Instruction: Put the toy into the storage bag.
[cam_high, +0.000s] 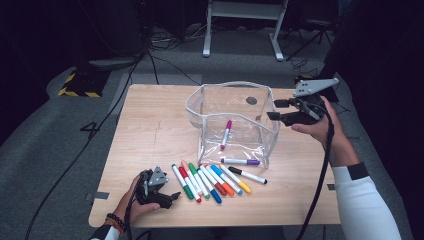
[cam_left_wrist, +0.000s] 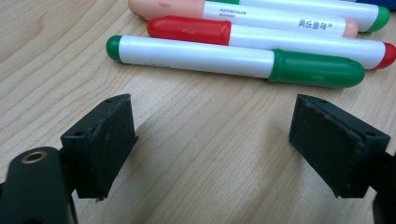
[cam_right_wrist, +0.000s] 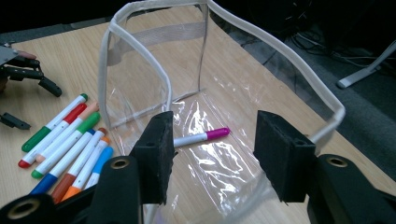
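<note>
Your right gripper (cam_right_wrist: 212, 156) has its jaws spread with nothing between them, poised above the near rim of the clear plastic pouch (cam_high: 200, 107), whose mouth stands propped open so pens can drop straight in. One magenta-capped marker (cam_right_wrist: 201, 137) already lies flat on the pouch floor. Your left gripper (cam_left_wrist: 212, 149) rests on the table in front of the pouch, jaws wide and empty, aimed at the green marker (cam_left_wrist: 233, 60) just ahead, the nearest of the row of markers (cam_high: 210, 181) laid side by side for easy picking.
</note>
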